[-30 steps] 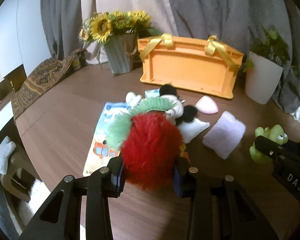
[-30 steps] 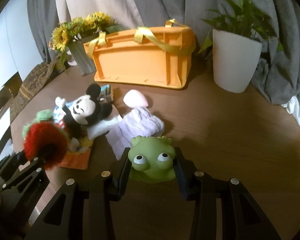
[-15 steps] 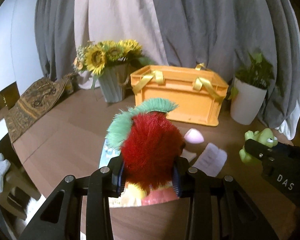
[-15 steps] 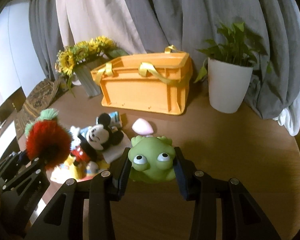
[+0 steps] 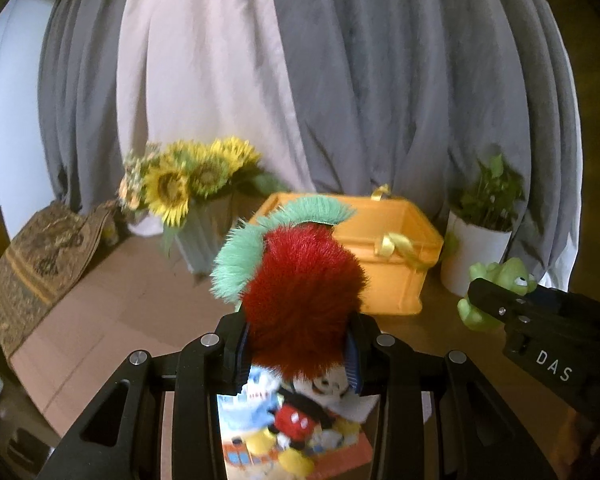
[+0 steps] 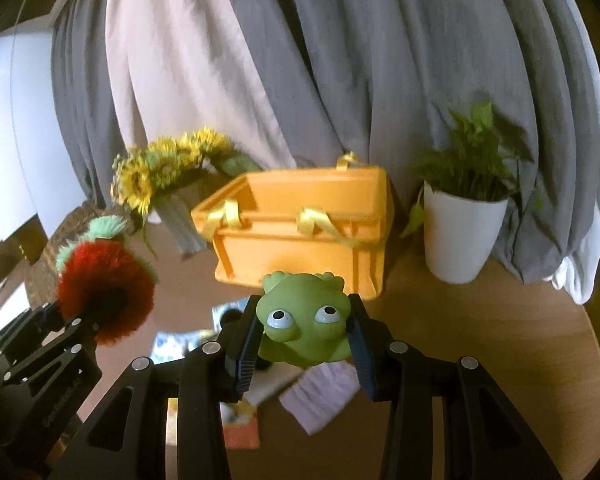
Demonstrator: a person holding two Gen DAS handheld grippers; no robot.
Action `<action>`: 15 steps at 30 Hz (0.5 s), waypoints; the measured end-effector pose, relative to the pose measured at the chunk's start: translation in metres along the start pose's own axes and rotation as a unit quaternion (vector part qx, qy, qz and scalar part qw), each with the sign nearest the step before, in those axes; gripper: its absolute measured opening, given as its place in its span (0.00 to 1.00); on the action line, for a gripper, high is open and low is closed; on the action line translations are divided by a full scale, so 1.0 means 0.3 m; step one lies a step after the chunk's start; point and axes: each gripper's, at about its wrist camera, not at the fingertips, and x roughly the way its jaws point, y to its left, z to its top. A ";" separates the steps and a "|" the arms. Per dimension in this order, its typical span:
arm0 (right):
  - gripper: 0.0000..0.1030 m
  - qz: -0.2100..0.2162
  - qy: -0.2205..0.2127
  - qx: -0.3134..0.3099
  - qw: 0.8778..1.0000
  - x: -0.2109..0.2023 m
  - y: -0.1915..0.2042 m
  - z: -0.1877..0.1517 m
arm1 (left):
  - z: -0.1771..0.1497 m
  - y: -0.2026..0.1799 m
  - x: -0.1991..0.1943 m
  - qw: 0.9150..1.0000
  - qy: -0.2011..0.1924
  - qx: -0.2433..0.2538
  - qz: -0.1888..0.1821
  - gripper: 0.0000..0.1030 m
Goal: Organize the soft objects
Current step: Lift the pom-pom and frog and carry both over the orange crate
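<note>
Pinching a red fluffy toy [image 5: 300,300] with a mint-green fringe, the left gripper [image 5: 296,350] holds it clear of the table [image 5: 112,312], its blue pads pressed into the fur on both sides. Behind the toy stands an orange crate [image 5: 396,276] with yellow ribbons tied on its rim, open at the top. Under the left gripper, on the table, a mouse plush [image 5: 304,416] lies on a colourful picture book [image 5: 240,412]. The right gripper [image 6: 304,340] is clamped on a green frog toy [image 6: 304,320], pads against its cheeks, the frog's eyes facing the camera; it too hangs above the table, in front of the crate's near wall. From the left view the frog shows at the right edge, beside a white pot [image 5: 476,256] with a green plant. From the right view the red toy appears at the left, level with the frog and well apart from it. A pale lilac cloth [image 6: 320,396] lies on the table below the frog. Sunflowers [image 6: 160,172] in a ribbed vase stand left of the crate, and grey and cream curtains [image 6: 300,60] hang behind everything. A patterned mat [image 5: 40,252] lies at the table's far left edge.
</note>
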 end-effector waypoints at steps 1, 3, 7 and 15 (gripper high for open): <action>0.41 -0.002 -0.005 0.003 1.000 0.000 0.008 0.012 | 0.014 0.008 0.003 1.000 -0.006 0.003 -0.005 0.35; 0.41 -0.008 -0.016 0.006 1.000 0.000 0.022 0.035 | 0.039 0.021 0.005 1.000 -0.016 0.009 -0.013 0.35; 0.41 -0.020 -0.037 0.019 0.999 0.004 0.052 0.082 | 0.092 0.047 0.026 0.999 -0.034 0.022 -0.030 0.35; 0.41 -0.038 -0.066 0.034 0.997 0.026 0.097 0.148 | 0.177 0.084 0.089 0.996 -0.057 0.038 -0.054 0.35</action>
